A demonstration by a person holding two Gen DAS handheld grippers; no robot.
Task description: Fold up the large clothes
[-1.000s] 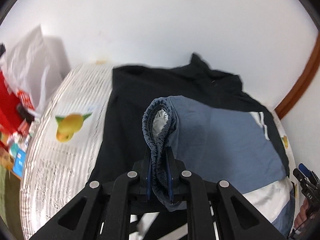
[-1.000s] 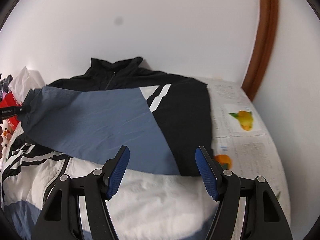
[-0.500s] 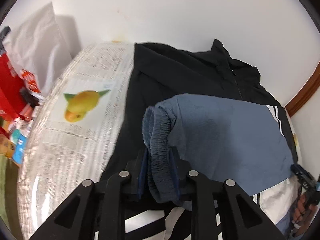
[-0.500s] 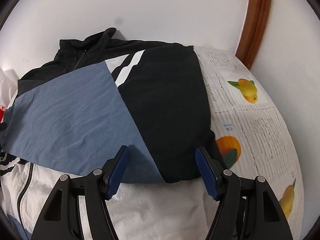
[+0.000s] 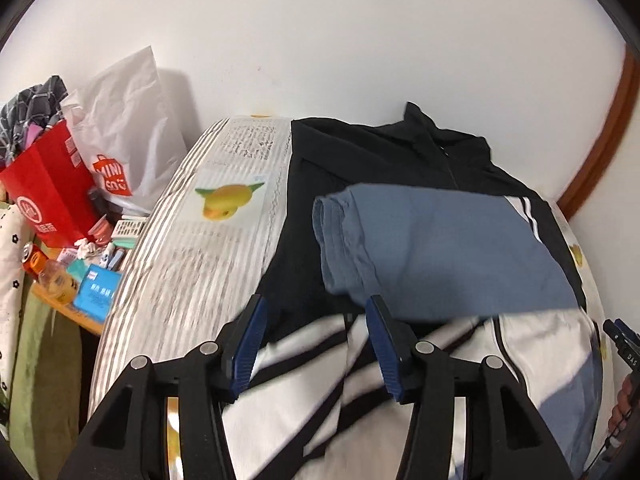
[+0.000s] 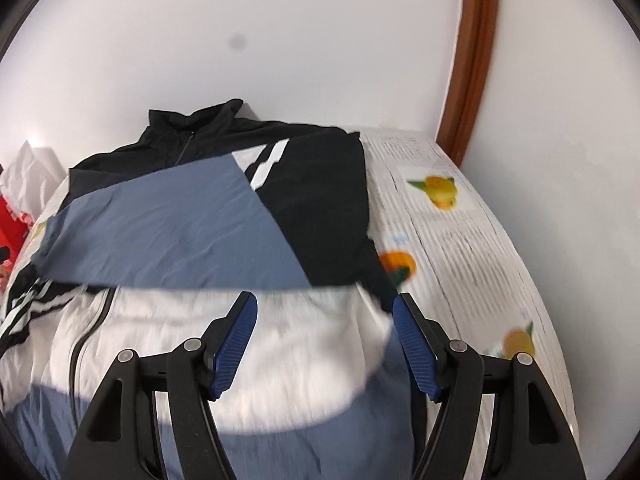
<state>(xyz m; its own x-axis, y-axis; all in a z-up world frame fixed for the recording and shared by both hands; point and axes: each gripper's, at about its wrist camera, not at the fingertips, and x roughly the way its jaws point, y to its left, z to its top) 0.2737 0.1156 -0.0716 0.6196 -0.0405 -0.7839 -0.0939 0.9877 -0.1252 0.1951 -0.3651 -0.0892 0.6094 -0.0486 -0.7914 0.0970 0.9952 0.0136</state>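
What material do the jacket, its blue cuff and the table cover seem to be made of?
Jacket: probably thin woven synthetic, matte; it shows fine crisp wrinkles. Blue cuff: apparently elasticated fabric, gathered into small ridges. Table cover: looks like a smooth printed sheet with text and fruit pictures; paper or plastic cannot be told.

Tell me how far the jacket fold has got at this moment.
Done: one blue sleeve lies across the jacket chest. In hand: nothing; the left gripper is opening with no cloth between its pads, the right gripper is open. Left: the striped sleeve and the lower body.
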